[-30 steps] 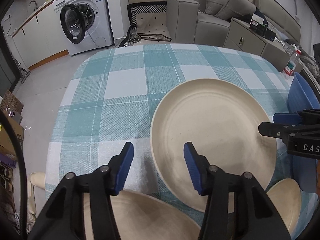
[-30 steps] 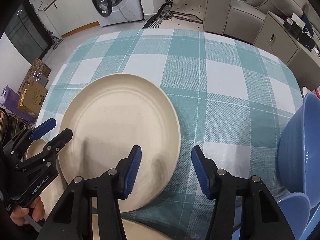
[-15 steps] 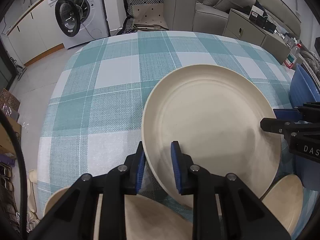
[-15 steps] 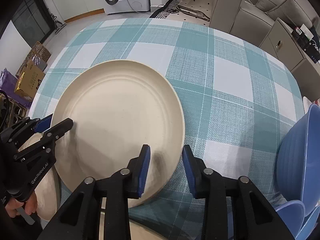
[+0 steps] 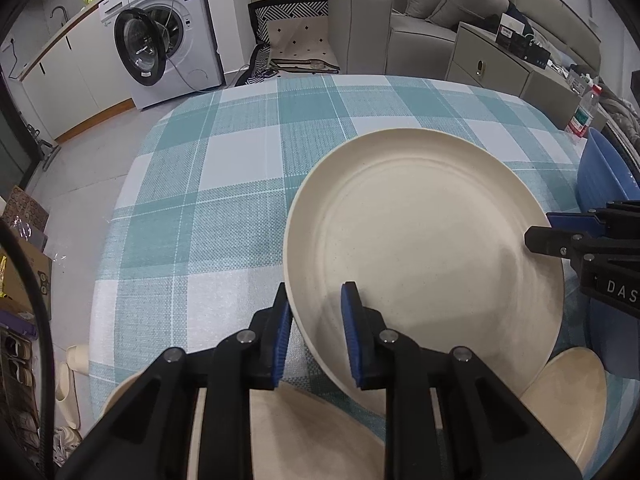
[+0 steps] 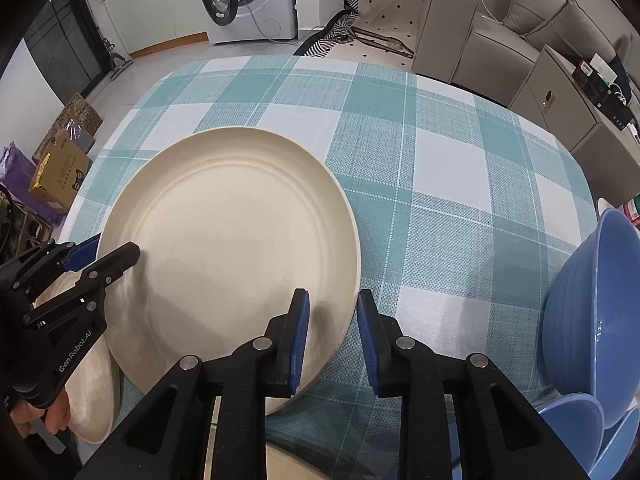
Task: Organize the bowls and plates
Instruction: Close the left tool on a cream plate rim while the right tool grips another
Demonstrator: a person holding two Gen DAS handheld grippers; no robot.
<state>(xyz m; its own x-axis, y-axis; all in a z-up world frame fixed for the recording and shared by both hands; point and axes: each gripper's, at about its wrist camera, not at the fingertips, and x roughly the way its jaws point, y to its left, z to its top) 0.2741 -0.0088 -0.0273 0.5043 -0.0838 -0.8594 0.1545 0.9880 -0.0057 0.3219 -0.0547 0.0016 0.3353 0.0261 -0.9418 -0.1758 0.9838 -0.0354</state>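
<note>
You have just closed both grippers on the big plate (image 5: 424, 236). A second ago the jaws stood wide at its near edge, with the plate flat on the table (image 5: 224, 184). Now the left gripper (image 5: 316, 328) pinches the rim at the plate's left side and the right gripper (image 6: 332, 332) pinches the opposite side. The plate looks tipped a little off the cloth, so I judge the two-handed lift is starting and stacking comes next.

The table is rounded, under a woven teal-and-white check cloth. The plate is round, cream and matte, with a shallow raised rim and faint rings in its well; it looks stiff and light. More cream plates (image 5: 320, 436) lie near you, partly under the grippers. Glossy blue bowls (image 6: 600, 320), deep and ribbed, sit at the right edge. The pads (image 6: 300, 340) are ridged blue on black fingers, narrow on the rim.
</note>
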